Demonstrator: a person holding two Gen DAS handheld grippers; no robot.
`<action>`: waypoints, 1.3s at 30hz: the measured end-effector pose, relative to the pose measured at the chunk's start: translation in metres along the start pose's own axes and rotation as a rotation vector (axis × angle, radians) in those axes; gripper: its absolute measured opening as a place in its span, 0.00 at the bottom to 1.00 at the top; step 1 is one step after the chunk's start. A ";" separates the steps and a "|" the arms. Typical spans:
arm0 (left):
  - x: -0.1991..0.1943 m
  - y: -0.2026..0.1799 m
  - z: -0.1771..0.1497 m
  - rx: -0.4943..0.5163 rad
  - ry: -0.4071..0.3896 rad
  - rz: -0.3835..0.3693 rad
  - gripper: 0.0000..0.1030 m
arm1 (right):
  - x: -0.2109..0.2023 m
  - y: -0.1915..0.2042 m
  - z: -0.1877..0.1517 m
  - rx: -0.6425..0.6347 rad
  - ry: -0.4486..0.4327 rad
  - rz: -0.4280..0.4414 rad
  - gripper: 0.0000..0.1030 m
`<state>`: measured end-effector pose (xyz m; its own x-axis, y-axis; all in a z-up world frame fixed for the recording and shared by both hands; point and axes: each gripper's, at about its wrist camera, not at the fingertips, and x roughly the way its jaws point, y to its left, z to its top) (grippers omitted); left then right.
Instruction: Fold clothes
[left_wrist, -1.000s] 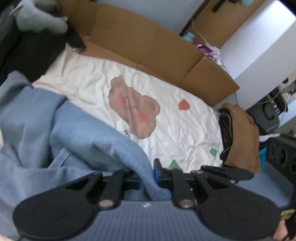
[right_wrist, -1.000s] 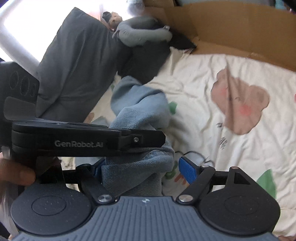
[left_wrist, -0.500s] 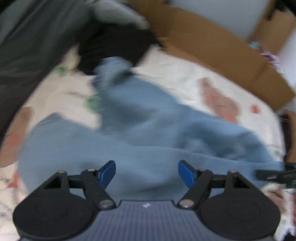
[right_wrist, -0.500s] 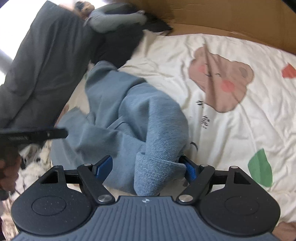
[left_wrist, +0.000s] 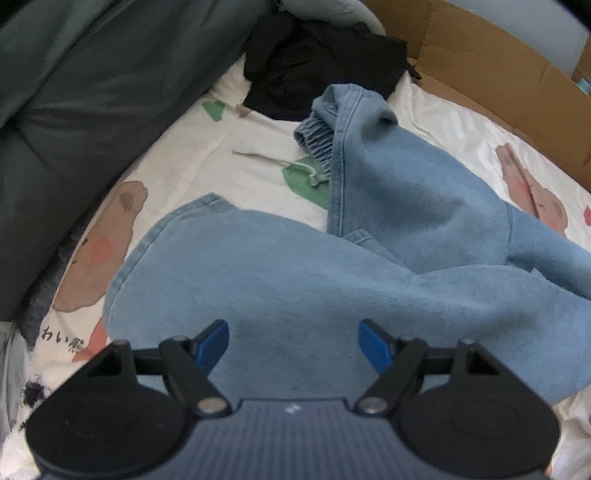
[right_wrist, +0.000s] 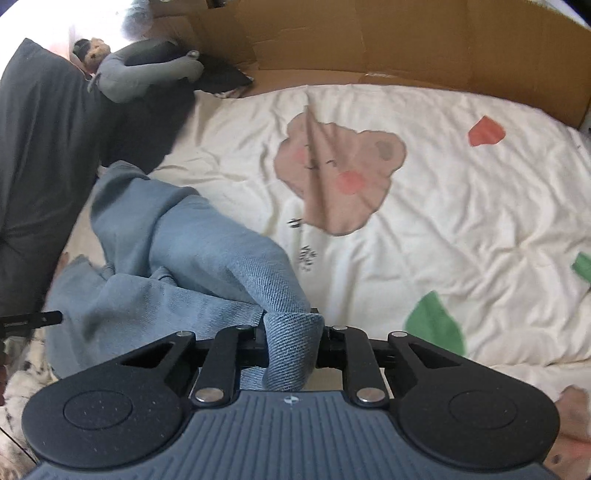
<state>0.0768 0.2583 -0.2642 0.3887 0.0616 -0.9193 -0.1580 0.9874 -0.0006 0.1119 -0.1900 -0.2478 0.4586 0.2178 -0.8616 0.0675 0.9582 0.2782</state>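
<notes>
Meanwhile, right gripper (right_wrist: 291, 345) clamped on blue jeans (right_wrist: 192, 266), left gripper (left_wrist: 293, 345) spread wide above them; no legible brand.

Bear-print bed sheet (right_wrist: 461, 229) — denim garment (left_wrist: 332, 280) atop

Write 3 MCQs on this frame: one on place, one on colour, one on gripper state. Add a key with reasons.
1. Where does the black garment lie relative to the jeans in the left wrist view?
A. Beyond them, near the cardboard
B. Under the left hand-held gripper
C. On top of them

2. What colour are the jeans?
A. Black
B. Light blue
C. Red

3. How are the hand-held grippers set?
A. Both open
B. Both shut on denim
C. Left hand-held gripper open, right hand-held gripper shut on the jeans

Key: 1 A, it lies past the waistband end. 2 B, pale blue denim in both views. 3 C, left fingers are spread apart over the cloth; right ones pinch a fold.
</notes>
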 end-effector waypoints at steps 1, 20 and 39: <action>0.000 0.000 0.001 -0.001 -0.003 -0.007 0.77 | -0.002 -0.002 0.003 0.001 -0.004 -0.014 0.16; 0.009 -0.052 0.025 0.066 -0.031 -0.096 0.81 | -0.061 -0.093 0.125 -0.165 -0.073 -0.258 0.13; 0.050 -0.035 0.009 -0.004 0.100 -0.133 0.88 | -0.019 -0.102 0.150 -0.203 0.008 -0.339 0.71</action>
<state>0.1103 0.2281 -0.3066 0.3146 -0.0841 -0.9455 -0.1154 0.9853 -0.1260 0.2296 -0.3200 -0.1960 0.4333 -0.1161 -0.8937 0.0364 0.9931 -0.1114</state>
